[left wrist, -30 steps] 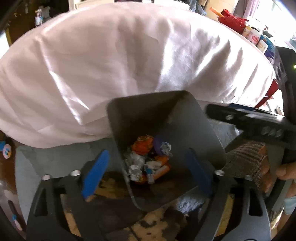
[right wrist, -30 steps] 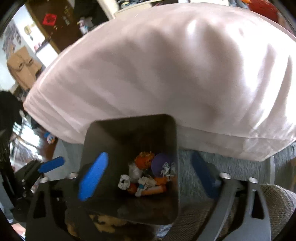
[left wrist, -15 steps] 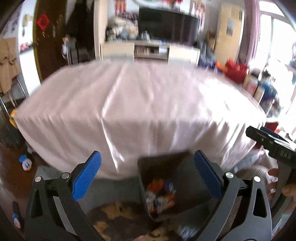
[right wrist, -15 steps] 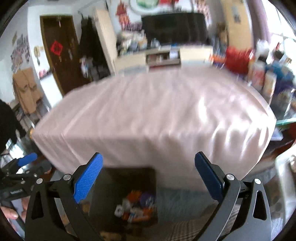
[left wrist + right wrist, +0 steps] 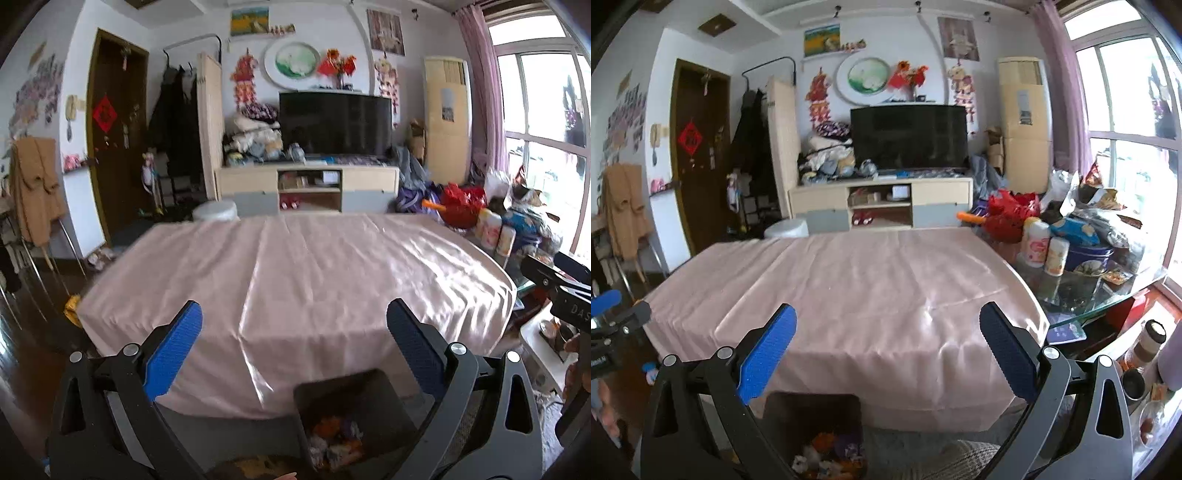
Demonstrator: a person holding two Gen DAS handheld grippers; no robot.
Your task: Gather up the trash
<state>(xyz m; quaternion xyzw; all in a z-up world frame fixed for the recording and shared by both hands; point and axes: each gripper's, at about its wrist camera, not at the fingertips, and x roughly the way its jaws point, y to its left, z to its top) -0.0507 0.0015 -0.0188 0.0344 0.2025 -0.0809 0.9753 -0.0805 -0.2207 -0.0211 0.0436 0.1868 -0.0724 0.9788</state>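
A dark square bin (image 5: pixel 369 402) stands on the floor below the table's near edge, holding orange, white and purple scraps of trash (image 5: pixel 338 435). The same bin (image 5: pixel 816 413) with its trash (image 5: pixel 827 454) shows low in the right wrist view. My left gripper (image 5: pixel 295 347) is open and holds nothing, raised above the bin and facing the table. My right gripper (image 5: pixel 888 349) is open too, with nothing between its blue pads. The table (image 5: pixel 314 266) wears a pink cloth with nothing lying on it.
A glass side table (image 5: pixel 1108 295) at the right is crowded with cans, tins and bags. Behind the table stand a TV cabinet (image 5: pixel 306 184), a white stool (image 5: pixel 215 211) and a dark door (image 5: pixel 110 133). A hand (image 5: pixel 576 354) holds the other gripper at far right.
Both grippers rose from just over the bin and tilted up toward level. The bin slid to the bottom of both views, and the table top and room came into sight.
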